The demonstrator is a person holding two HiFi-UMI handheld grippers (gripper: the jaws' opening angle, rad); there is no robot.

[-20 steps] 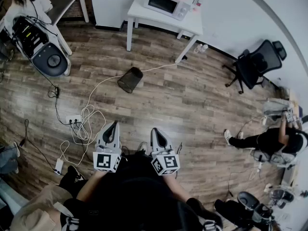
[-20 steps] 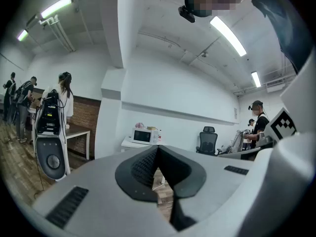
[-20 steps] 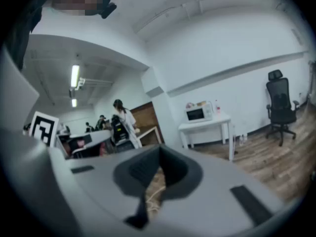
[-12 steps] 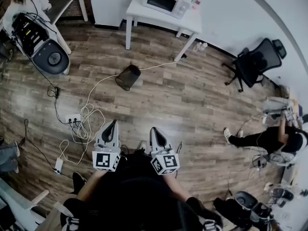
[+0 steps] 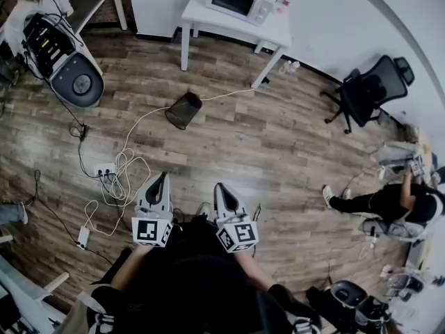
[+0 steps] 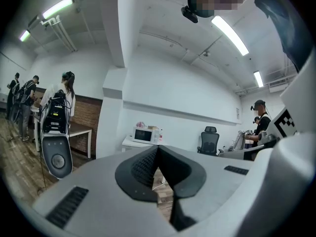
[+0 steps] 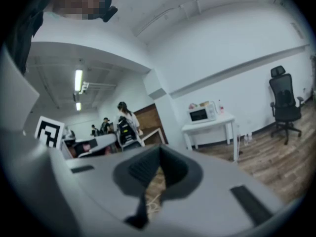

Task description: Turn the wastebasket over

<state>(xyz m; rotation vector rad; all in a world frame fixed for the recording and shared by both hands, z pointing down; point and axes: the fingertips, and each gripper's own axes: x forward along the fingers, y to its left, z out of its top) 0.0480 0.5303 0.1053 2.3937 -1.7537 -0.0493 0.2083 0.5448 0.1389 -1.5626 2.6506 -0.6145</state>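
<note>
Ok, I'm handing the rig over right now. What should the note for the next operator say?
Left gripper: shut, empty, held close to the body.
Right gripper: shut, empty, beside the left.
Wastebasket: on the floor well ahead of both grippers, apparently lying on its side, next to a white cable and in front of the table with the microwave.
Done: nothing yet; the wastebasket is untouched.
Left: walk up, open a gripper, grip the wastebasket and turn it over.
</note>
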